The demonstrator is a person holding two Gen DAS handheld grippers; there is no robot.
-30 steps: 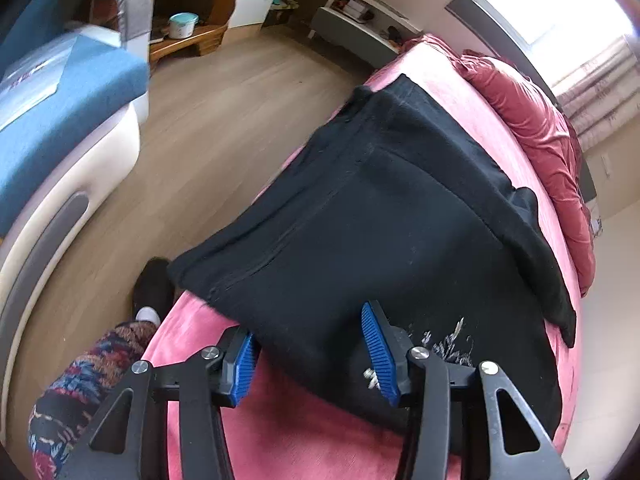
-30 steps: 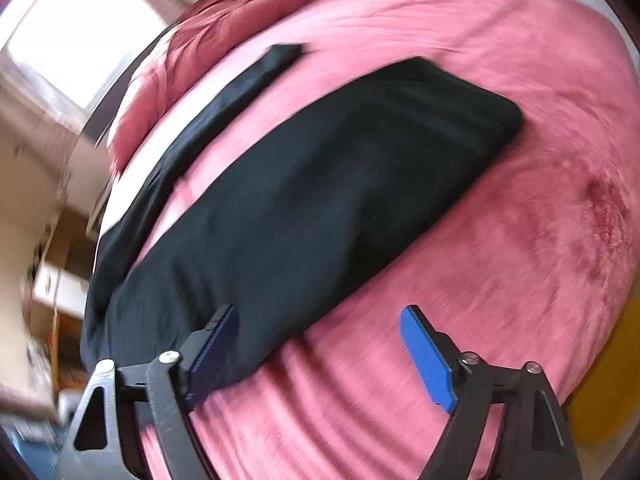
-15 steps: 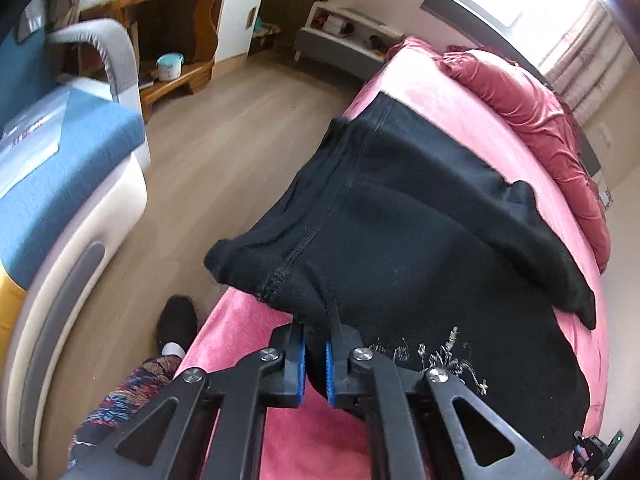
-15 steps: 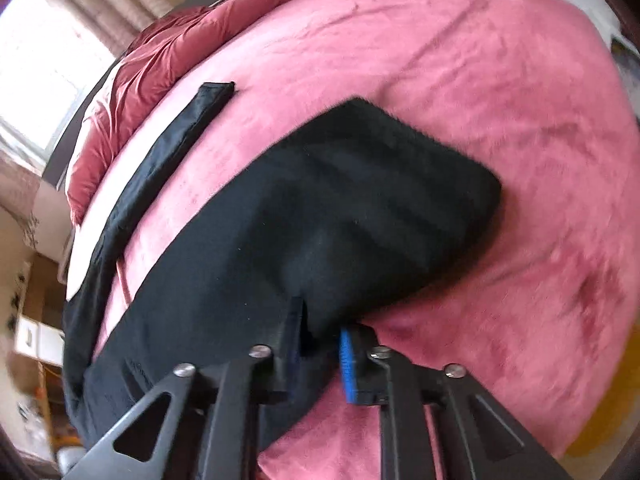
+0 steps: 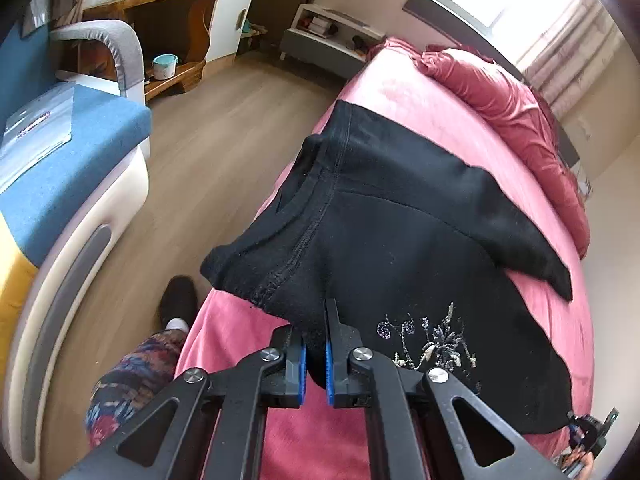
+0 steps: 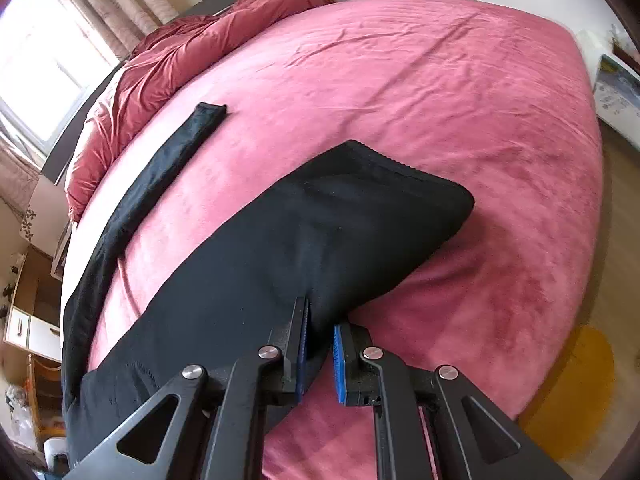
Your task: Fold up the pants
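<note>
Pants: black knit cloth, matt, slightly fuzzy; raised stitched seam; glittery embroidered motif near the hem.
Bedspread: pink plush cloth, velvety, soft sheen, faint creases.
Quilt: darker red cloth, smoother, slight gloss.
Left gripper: matt black plastic arms, bright metal screw heads, blue ribbed pads.
Right gripper: same finish.
Floor: wood-look planks, satin.
Sofa: blue woven cloth, smooth white base.

We see black left gripper and right gripper arms with silver screws and blue ribbed pads, floral trousers and a dark shoe left of the left claw.
</note>
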